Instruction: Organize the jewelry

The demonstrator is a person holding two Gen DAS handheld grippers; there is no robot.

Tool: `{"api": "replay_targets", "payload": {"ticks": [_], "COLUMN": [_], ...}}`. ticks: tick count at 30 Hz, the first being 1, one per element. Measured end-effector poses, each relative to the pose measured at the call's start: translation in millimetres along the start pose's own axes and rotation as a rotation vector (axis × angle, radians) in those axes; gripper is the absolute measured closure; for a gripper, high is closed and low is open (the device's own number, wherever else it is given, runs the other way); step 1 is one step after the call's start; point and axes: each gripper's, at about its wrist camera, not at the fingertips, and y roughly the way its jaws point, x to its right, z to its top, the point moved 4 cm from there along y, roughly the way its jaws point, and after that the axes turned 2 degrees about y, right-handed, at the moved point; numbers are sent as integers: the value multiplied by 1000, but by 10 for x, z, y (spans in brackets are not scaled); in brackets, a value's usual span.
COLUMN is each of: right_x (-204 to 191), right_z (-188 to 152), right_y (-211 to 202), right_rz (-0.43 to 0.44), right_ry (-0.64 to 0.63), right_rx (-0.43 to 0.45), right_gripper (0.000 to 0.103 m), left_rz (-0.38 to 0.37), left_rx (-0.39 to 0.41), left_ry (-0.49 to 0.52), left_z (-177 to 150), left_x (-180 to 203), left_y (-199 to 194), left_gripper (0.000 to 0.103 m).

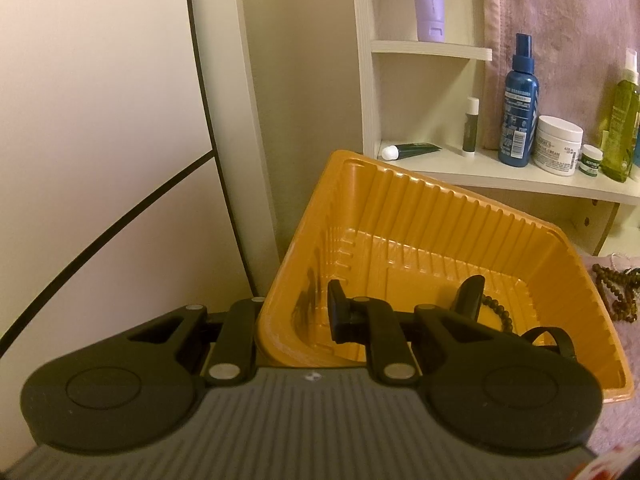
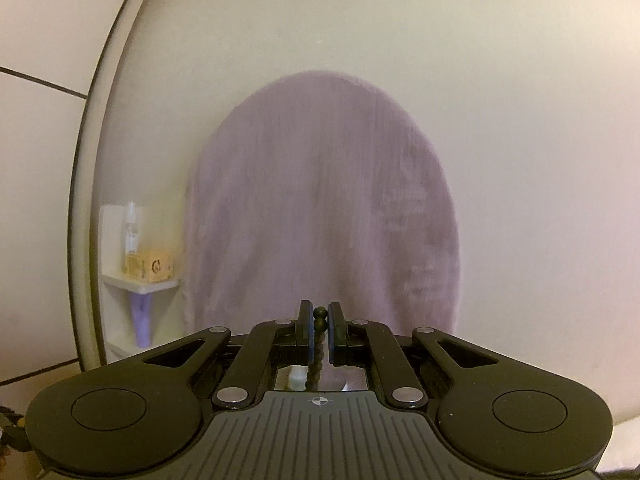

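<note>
Right wrist view: the right gripper [image 2: 319,334] pinches a dark bead strand [image 2: 318,354] between its nearly closed fingers, the top beads poking just above the pads and the rest hanging down between them. Behind hangs a mauve towel [image 2: 324,200]. Left wrist view: the left gripper [image 1: 296,312] clamps the near-left wall of the tilted orange tray [image 1: 420,232]. More brown beads [image 1: 618,292] lie at far right, outside the tray.

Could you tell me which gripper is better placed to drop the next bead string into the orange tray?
Right: the right gripper already pinches a bead string, while the left gripper is clamped on the orange tray wall, steadying it.
</note>
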Motion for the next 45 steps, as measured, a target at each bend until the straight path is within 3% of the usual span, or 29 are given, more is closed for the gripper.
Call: {"api": "replay_targets", "payload": {"ticks": [11, 16, 24, 28, 35, 38, 39, 41, 42, 43, 45], "right_x": [58, 103, 241, 367, 481, 490, 454, 363, 319, 266, 166], "right_z": [354, 245, -807, -1507, -2752, -3034, -3035, -2953, -2889, -2834, -2769], "right_y": [-59, 35, 251, 438, 743, 756, 753, 741, 749, 767, 831], "right_rz": [-35, -44, -70, -97, -183, -190, -186, -160, -135, -109, -55], "right_ry": [-51, -38, 113, 211, 246, 243, 211, 149, 141, 135, 109], "right_rx": [89, 30, -239, -401, -712, -817, -816, -790, -763, -730, -706], "right_gripper": [97, 97, 97, 97, 97, 97, 94, 78, 57, 50, 50], "left_rz": [-5, -4, -8, -6, -7, -6, -7, -7, -6, -5, -5], "left_rx": [4, 9, 10, 12, 10, 10, 9, 8, 8, 7, 4], "left_ry": [-4, -8, -8, -1, 1, 4, 5, 7, 10, 10, 8], "left_z": [7, 11, 12, 17, 26, 27, 29, 31, 31, 31, 28], "left_x": [-1, 5, 0, 9, 12, 14, 16, 21, 26, 27, 23], "left_y": [-19, -32, -56, -65, -67, -68, -72, -75, -74, -73, -72], "left_gripper": [88, 88, 88, 88, 88, 88, 88, 88, 88, 88, 88]}}
